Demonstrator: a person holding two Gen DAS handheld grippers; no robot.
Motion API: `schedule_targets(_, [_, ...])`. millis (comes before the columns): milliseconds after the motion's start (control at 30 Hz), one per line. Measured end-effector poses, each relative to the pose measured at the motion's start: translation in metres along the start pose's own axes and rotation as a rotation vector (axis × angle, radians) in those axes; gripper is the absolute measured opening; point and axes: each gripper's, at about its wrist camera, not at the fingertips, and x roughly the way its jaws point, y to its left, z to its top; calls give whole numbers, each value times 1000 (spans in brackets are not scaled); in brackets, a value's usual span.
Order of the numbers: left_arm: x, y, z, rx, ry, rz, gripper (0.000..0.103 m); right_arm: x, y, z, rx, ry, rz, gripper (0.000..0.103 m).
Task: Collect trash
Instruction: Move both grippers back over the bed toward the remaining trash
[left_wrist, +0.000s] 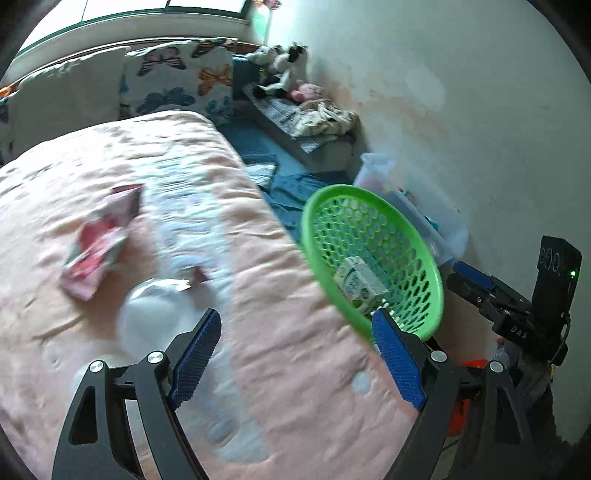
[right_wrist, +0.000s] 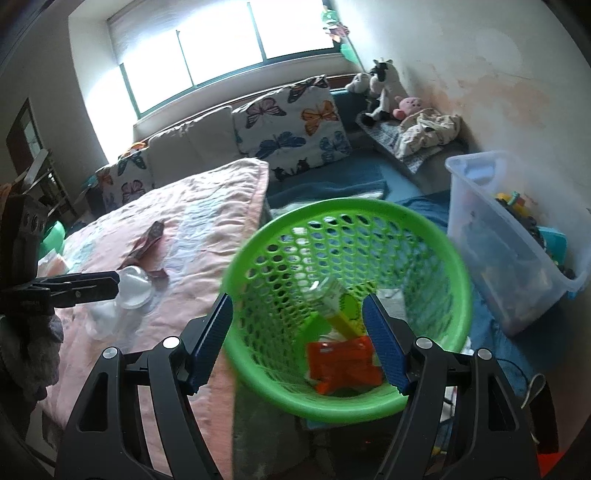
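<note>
We count one green basket (right_wrist: 436, 391), three pieces of trash inside it, and three more still lying on the bed (left_wrist: 295, 369). The basket is round, bright green plastic with a honeycomb mesh wall, tilted toward us; our right gripper (right_wrist: 299, 341) holds it, with the near rim between its blue pads, just off the bed's edge. Inside lie a small white-and-green carton (left_wrist: 356, 282), a yellow-green packet (right_wrist: 341, 317) and an orange wrapper (right_wrist: 341, 363). Our left gripper (left_wrist: 299, 354) hangs over the pink quilt with its jaws spread and nothing between them. On the quilt sit a crumpled red-and-white wrapper (left_wrist: 98, 251), a clear plastic cup (left_wrist: 155, 314) on its side and a small dark red scrap (left_wrist: 201, 275) — all blurred in the left view. Around us: two butterfly pillows (right_wrist: 295, 122), plush toys (right_wrist: 380, 88) on a low bench, and a clear storage bin (right_wrist: 517, 236) of toys beside the wall — the bin stands just behind the basket.
</note>
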Motion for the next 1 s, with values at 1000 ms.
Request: schedule_targets(1000, [-75,116,-72,-222,-79,157,81,68,148,12,-192,107,248,73])
